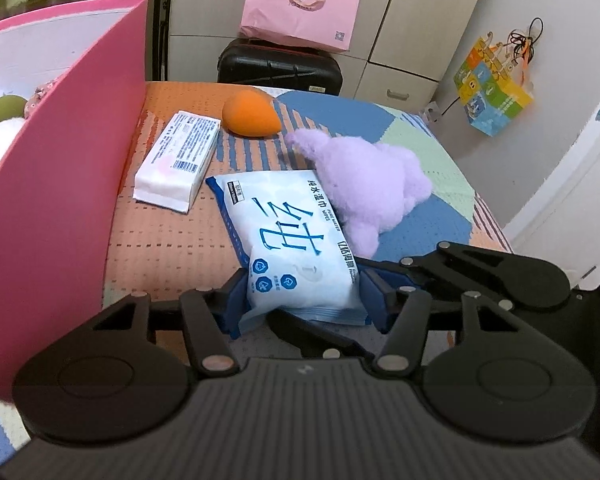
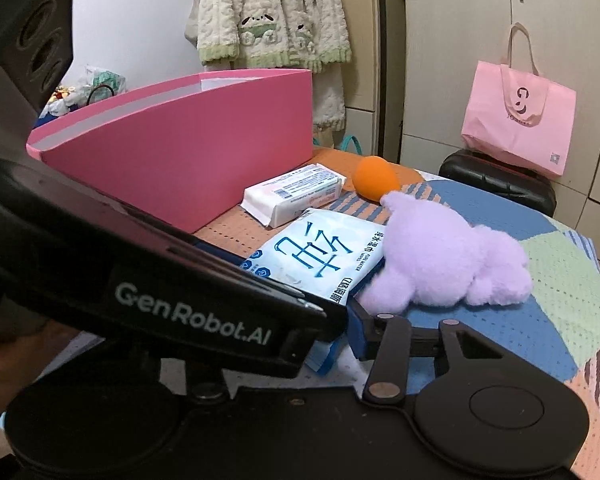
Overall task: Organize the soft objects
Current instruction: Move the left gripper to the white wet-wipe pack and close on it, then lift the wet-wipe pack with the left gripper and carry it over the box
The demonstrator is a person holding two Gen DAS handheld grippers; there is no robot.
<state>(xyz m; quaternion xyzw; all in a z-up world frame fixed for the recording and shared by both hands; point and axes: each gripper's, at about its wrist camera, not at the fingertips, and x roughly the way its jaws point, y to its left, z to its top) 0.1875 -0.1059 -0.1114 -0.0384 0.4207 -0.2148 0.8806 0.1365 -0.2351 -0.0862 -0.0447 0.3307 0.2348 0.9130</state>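
A blue-and-white wet-wipes pack (image 1: 292,240) lies on the patterned cloth (image 1: 160,240). My left gripper (image 1: 304,300) is shut on its near end, blue pads (image 1: 230,304) on both sides. The pack also shows in the right wrist view (image 2: 320,256). A purple plush toy (image 1: 364,184) lies against its right side, also in the right wrist view (image 2: 448,260). A white tissue pack (image 1: 178,156) and an orange soft ball (image 1: 250,114) lie further back. My right gripper's right finger (image 2: 360,332) sits by the pack's near corner; its left finger is hidden behind the left gripper.
A tall pink box (image 1: 60,184) stands to the left, with soft items inside (image 1: 4,120). A black suitcase (image 1: 280,66) with a pink bag (image 1: 304,4) stands behind the table. Cupboards and a colourful hanging bag (image 1: 492,92) are at the right.
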